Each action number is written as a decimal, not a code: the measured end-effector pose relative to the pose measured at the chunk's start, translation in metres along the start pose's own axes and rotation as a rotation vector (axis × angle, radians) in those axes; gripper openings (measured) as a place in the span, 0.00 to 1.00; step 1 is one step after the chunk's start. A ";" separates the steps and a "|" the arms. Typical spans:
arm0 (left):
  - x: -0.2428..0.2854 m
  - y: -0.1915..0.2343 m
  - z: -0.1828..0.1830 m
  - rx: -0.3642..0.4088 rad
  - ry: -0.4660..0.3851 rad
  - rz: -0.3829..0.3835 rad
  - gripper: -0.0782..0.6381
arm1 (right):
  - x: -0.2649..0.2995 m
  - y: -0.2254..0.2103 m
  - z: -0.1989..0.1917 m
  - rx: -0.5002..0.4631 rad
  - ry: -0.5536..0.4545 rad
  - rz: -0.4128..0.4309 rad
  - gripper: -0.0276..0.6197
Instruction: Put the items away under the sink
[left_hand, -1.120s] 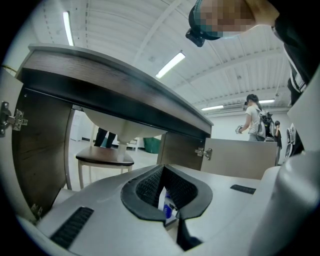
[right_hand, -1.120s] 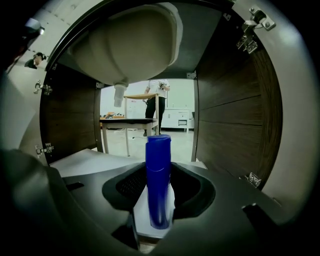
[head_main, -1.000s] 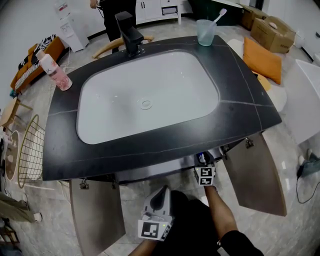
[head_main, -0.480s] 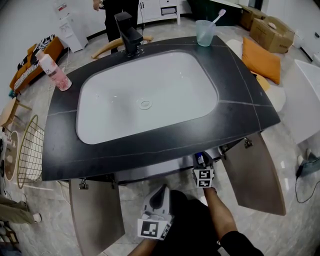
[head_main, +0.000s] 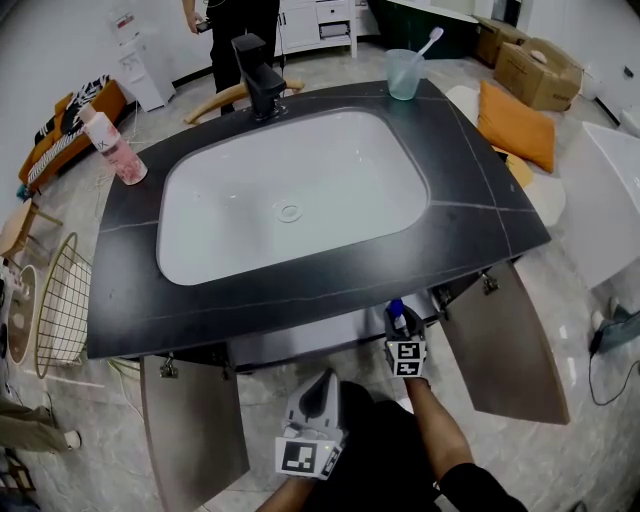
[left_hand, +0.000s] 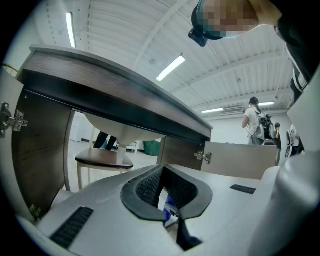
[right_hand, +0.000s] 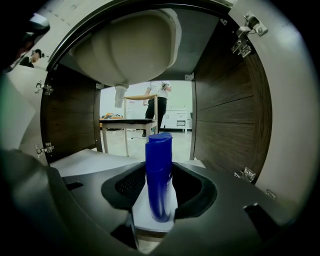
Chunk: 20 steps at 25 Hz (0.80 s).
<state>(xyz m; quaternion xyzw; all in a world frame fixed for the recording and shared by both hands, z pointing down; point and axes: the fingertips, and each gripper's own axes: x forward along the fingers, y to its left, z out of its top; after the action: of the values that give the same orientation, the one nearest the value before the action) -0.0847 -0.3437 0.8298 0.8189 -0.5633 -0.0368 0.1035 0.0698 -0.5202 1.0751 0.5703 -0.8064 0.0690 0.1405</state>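
My right gripper (head_main: 405, 345) (right_hand: 160, 192) is shut on a blue bottle (right_hand: 159, 170) (head_main: 396, 312), held upright at the mouth of the open cabinet under the sink. The cabinet's pale floor (right_hand: 85, 157) lies just ahead and below. Its dark wood right wall (right_hand: 225, 120) is close on the right. The basin's underside (right_hand: 125, 45) and drain pipe (right_hand: 120, 95) hang above. My left gripper (head_main: 313, 420) (left_hand: 167, 200) sits lower and nearer to me, below the counter's edge. Its jaws are closed on a small white and blue item (left_hand: 167, 210), mostly hidden between the pads.
Both cabinet doors stand open, the left door (head_main: 195, 430) and the right door (head_main: 510, 345). On the dark counter (head_main: 480, 220) are a faucet (head_main: 258, 75), a cup with a toothbrush (head_main: 404, 72) and a pink bottle (head_main: 115, 145). A wire basket (head_main: 65, 305) stands at the left.
The right gripper with the blue bottle has edged slightly forward toward the cabinet opening. The left gripper has stayed where it was.
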 end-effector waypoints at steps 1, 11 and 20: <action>-0.002 0.000 0.000 -0.003 -0.001 0.000 0.13 | -0.001 0.000 0.000 0.002 0.001 0.000 0.29; -0.028 -0.001 0.004 0.026 -0.020 -0.026 0.13 | -0.030 0.004 -0.006 0.002 0.039 -0.060 0.36; -0.046 -0.012 0.017 0.054 -0.022 -0.043 0.13 | -0.070 0.012 -0.007 0.043 0.091 -0.062 0.14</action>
<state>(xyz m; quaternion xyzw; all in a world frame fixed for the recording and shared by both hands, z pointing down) -0.0934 -0.2989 0.8076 0.8329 -0.5475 -0.0329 0.0745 0.0813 -0.4513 1.0607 0.5943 -0.7793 0.1079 0.1667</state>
